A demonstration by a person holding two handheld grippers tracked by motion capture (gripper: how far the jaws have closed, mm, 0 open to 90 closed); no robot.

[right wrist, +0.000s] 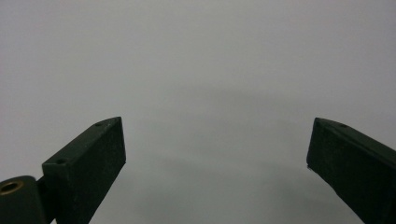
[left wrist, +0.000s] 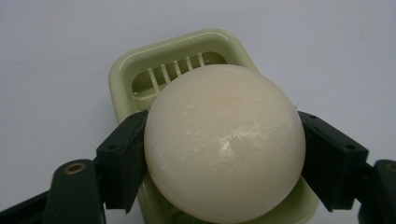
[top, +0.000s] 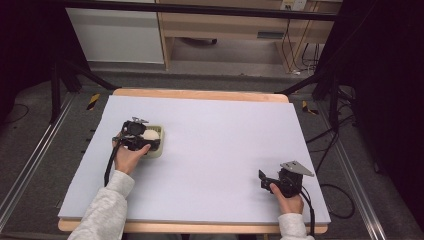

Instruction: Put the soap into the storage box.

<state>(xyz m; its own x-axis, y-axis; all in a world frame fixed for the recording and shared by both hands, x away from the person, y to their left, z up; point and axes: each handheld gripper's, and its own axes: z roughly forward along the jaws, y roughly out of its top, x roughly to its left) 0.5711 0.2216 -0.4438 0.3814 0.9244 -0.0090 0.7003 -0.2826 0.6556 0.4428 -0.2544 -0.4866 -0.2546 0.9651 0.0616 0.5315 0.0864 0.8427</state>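
Note:
A pale green egg slicer base point(left wrist: 140, 70) with a slotted cradle lies on the lavender mat at the left point(top: 161, 141). My left gripper point(left wrist: 224, 154) is shut on a white peeled egg point(left wrist: 224, 144), which hangs just above the slicer's cradle. In the high view the egg point(top: 151, 134) shows over the slicer, beside the left gripper point(top: 146, 141). My right gripper point(top: 263, 180) rests low at the mat's front right. It is open, with nothing between its jaws point(right wrist: 217, 154).
The lavender mat point(top: 215, 135) covers a wooden table, whose front edge point(top: 200, 227) runs close to the forearms. Tripod legs point(top: 70, 75) and cables point(top: 330, 145) stand on the floor around the table. A wooden cabinet point(top: 225, 25) is behind.

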